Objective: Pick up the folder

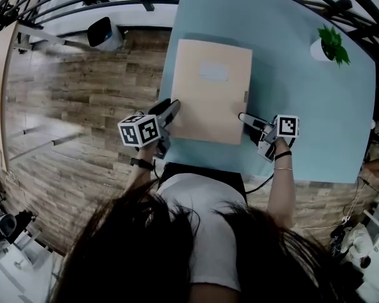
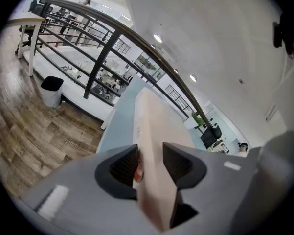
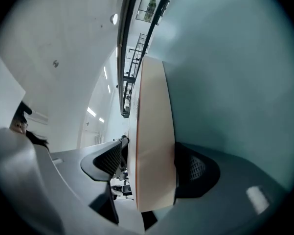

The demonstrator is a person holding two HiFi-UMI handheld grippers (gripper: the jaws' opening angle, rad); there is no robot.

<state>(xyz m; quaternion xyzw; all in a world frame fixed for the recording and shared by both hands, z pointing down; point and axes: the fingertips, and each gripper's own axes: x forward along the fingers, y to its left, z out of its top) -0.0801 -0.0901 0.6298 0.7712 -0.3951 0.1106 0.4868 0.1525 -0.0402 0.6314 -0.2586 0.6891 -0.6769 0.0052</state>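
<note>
Left claw (image 2: 150,161) is clamped on the left edge of the folder (image 1: 211,90), which lies flat on the blue table (image 1: 290,93). Right claw (image 3: 149,168) straddles the opposite edge, jaws apart. I'd close it squarely, then raise both sides level.

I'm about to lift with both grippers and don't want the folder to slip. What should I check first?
1. Left gripper clamped on folder: ok, both pads press its edge.
2. Right gripper clamped: not ok, folder sits between its jaws, one pad stands off.
3. Plant out of the way: ok, at the far corner of the table.
4. Near edge already off table: cannot tell.
</note>
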